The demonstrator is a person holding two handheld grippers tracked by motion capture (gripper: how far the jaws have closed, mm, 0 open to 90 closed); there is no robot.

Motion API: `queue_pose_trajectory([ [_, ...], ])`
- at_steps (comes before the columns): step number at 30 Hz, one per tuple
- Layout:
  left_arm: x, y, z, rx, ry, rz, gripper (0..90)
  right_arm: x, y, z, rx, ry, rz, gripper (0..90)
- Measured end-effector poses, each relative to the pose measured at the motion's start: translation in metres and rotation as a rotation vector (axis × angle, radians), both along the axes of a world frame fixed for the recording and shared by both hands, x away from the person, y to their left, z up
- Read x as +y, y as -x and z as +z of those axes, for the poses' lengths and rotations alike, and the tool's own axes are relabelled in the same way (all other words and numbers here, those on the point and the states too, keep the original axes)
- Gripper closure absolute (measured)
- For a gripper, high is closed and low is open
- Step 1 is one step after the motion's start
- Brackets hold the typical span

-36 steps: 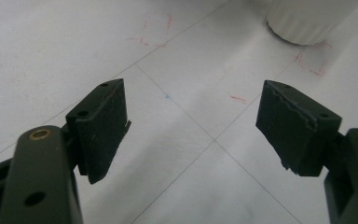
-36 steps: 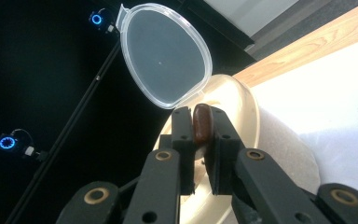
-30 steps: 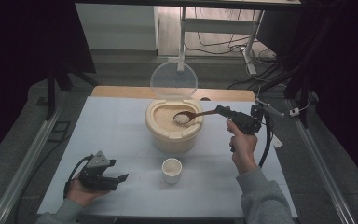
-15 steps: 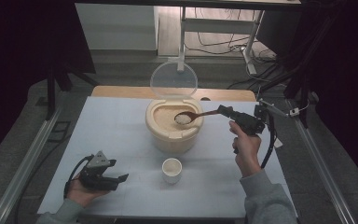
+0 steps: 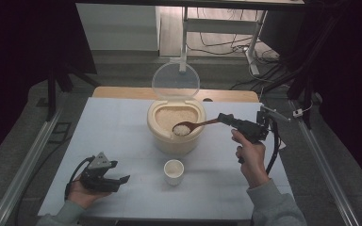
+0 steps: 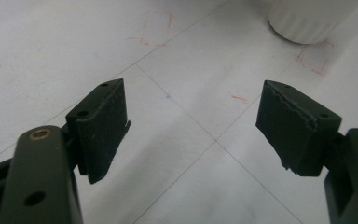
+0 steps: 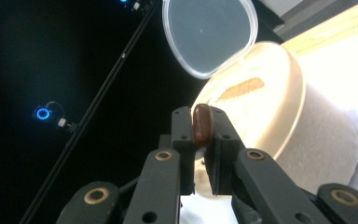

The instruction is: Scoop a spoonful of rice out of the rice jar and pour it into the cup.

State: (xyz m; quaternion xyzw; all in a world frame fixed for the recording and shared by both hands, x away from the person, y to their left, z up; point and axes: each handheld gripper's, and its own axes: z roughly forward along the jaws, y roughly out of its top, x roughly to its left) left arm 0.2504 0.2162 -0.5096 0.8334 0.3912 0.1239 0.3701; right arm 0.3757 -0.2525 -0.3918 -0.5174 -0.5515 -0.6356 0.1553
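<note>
Spillage is the main risk: left gripper [image 5: 104, 175] rests idle on the table [image 5: 122, 141], fingers apart and empty, while right gripper [image 5: 222, 117] clamps the brown wooden spoon [image 5: 193, 126], heaped with rice over the round beige rice container [image 5: 176, 123]; any tilt en route to the small white cup [image 5: 173, 171] would scatter grains.

Counted on the table: one cream rice container [image 5: 175, 134] with one clear lid [image 5: 176, 81] raised, one wooden spoon [image 5: 192, 126] loaded with rice, one small white cup [image 5: 173, 171], and two handheld grippers, left [image 5: 104, 176] and right [image 5: 222, 117].
</note>
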Motion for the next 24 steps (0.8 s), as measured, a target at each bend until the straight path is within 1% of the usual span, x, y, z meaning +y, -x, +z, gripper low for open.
queue_pose_trajectory([
  [8, -0.001, 0.0, 0.0, 0.0, -0.003, -0.002, 24.1, -0.002, 0.012, -0.008, 0.01, 0.028, 0.036, 82.7],
  [9, -0.001, 0.0, 0.0, 0.0, -0.005, -0.002, 24.2, -0.002, 0.015, -0.009, 0.01, 0.037, 0.051, 82.7],
  [10, -0.001, 0.0, 0.0, 0.0, -0.005, -0.002, 24.2, -0.002, 0.015, -0.009, 0.01, 0.037, 0.051, 82.7],
  [13, -0.001, 0.0, 0.0, 0.0, -0.007, -0.002, 24.1, -0.002, 0.019, -0.011, 0.006, 0.072, 0.062, 82.7],
  [17, -0.001, 0.0, 0.0, 0.0, -0.007, -0.002, 24.1, -0.001, 0.021, -0.014, 0.011, 0.077, 0.072, 82.7],
  [24, -0.002, 0.0, 0.0, 0.0, -0.007, -0.003, 24.1, 0.005, 0.025, -0.023, 0.028, 0.109, 0.103, 82.7],
])
